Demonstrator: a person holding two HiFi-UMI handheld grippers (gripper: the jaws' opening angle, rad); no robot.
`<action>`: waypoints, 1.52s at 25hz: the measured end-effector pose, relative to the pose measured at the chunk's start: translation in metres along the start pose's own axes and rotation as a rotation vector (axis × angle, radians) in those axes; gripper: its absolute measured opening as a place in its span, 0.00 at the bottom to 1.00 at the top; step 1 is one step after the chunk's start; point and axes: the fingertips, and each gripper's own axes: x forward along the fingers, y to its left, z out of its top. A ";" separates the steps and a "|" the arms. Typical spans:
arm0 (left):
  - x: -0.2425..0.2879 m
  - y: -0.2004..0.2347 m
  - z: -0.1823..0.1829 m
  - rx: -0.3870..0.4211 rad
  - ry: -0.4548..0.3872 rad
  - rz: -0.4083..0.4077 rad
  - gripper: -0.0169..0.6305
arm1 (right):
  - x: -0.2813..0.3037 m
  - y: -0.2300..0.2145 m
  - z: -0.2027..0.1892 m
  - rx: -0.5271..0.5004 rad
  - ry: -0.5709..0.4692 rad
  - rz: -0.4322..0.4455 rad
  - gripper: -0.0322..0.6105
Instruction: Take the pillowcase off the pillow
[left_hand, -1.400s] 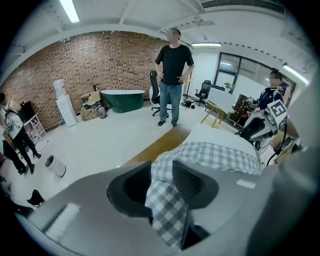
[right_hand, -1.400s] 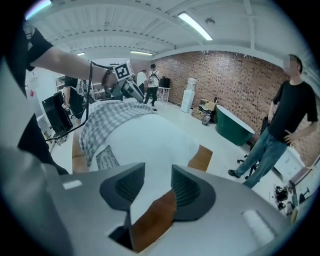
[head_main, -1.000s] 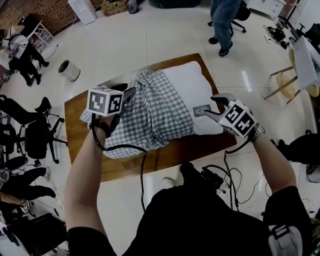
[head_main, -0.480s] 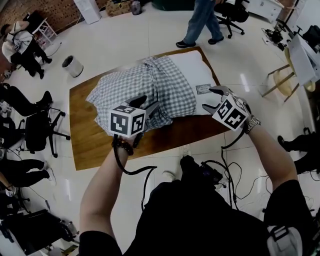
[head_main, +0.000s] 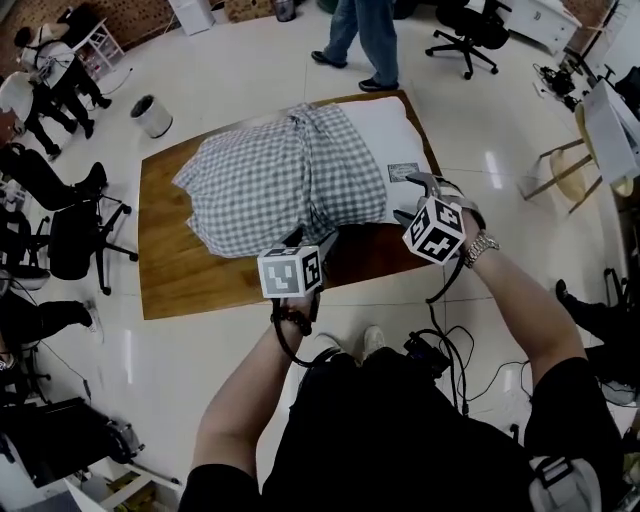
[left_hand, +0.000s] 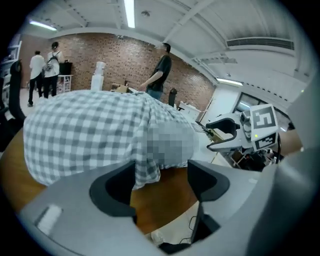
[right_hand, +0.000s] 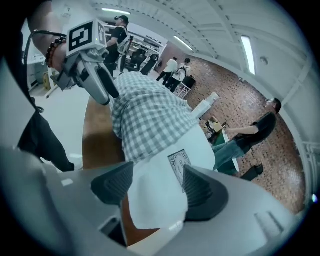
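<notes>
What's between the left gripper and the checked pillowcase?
Only bare wooden table, shown in the left gripper view, just before the pillowcase and its hanging edge.

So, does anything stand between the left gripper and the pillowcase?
Nothing visible does. The left gripper has just been opening its jaws, which grip nothing. The near corner of the checked pillowcase hangs right ahead of them, above the wooden table.
</notes>
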 end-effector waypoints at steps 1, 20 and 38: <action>0.008 0.004 -0.005 -0.040 -0.003 0.023 0.54 | 0.006 -0.001 -0.003 -0.022 0.003 -0.009 0.54; 0.100 0.042 -0.027 -0.364 -0.027 0.233 0.49 | 0.080 -0.014 -0.047 -0.177 0.040 -0.096 0.52; 0.050 0.057 -0.035 -0.385 -0.149 0.310 0.04 | 0.046 -0.053 -0.086 -0.284 -0.014 -0.275 0.08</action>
